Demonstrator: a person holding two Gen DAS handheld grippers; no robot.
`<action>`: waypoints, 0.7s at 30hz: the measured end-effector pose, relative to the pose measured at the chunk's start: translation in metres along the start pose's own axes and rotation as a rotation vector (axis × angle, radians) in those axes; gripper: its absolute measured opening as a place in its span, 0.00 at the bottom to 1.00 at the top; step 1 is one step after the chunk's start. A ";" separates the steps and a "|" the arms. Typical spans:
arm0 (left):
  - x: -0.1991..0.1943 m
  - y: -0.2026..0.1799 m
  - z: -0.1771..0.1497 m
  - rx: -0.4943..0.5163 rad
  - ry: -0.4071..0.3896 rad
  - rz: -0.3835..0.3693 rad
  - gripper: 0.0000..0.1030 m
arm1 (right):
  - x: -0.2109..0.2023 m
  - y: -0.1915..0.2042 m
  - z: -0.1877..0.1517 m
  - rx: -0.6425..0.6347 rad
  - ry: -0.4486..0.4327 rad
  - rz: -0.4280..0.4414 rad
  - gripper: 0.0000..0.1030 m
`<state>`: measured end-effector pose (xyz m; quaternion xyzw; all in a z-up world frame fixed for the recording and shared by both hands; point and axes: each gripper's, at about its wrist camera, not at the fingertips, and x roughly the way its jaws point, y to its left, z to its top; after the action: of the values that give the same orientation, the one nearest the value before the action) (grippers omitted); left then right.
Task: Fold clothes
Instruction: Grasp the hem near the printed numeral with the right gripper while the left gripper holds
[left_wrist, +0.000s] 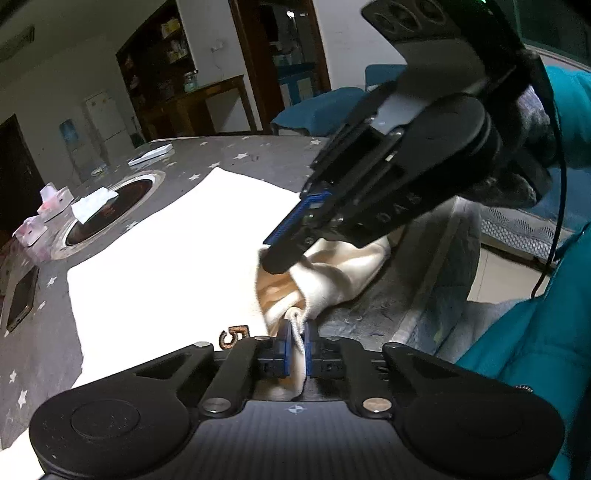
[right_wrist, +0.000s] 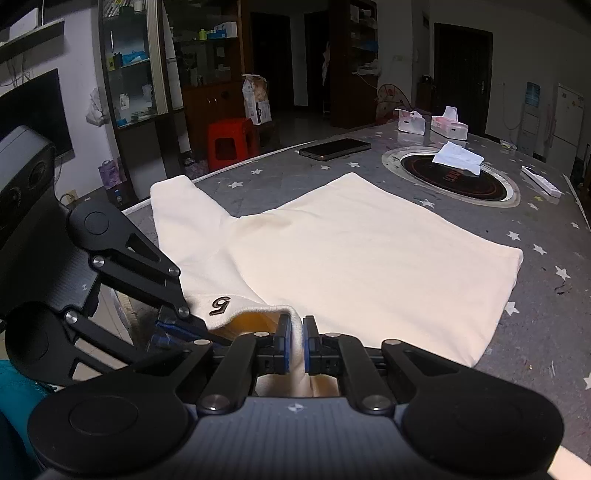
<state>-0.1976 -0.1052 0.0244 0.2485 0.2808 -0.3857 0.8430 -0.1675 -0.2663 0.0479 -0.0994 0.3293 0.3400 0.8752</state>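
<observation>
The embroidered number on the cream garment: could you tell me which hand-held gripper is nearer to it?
Left. The left hand-held gripper is shut on the hem right beside the number; the right hand-held gripper pinches the cream garment farther along that edge.

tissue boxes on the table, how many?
2. Both sit side by side at the far edge of the table, beyond the round inset burner: one tissue box on the left, the other tissue box just right of it. None looks hidden.

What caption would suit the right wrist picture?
Right tool pinches the near hem of cream shorts spread flat on a star-patterned table.
</observation>
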 end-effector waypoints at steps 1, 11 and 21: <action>-0.004 0.000 0.000 -0.001 -0.009 -0.005 0.06 | -0.001 0.000 0.000 -0.001 -0.002 0.001 0.06; -0.038 -0.005 -0.003 0.042 -0.029 -0.099 0.06 | -0.006 0.005 -0.003 -0.011 0.010 0.038 0.07; -0.049 0.051 -0.002 -0.198 -0.065 0.048 0.15 | -0.012 -0.004 -0.004 0.059 0.013 0.103 0.16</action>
<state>-0.1851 -0.0492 0.0656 0.1580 0.2840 -0.3434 0.8812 -0.1735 -0.2773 0.0528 -0.0587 0.3497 0.3741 0.8569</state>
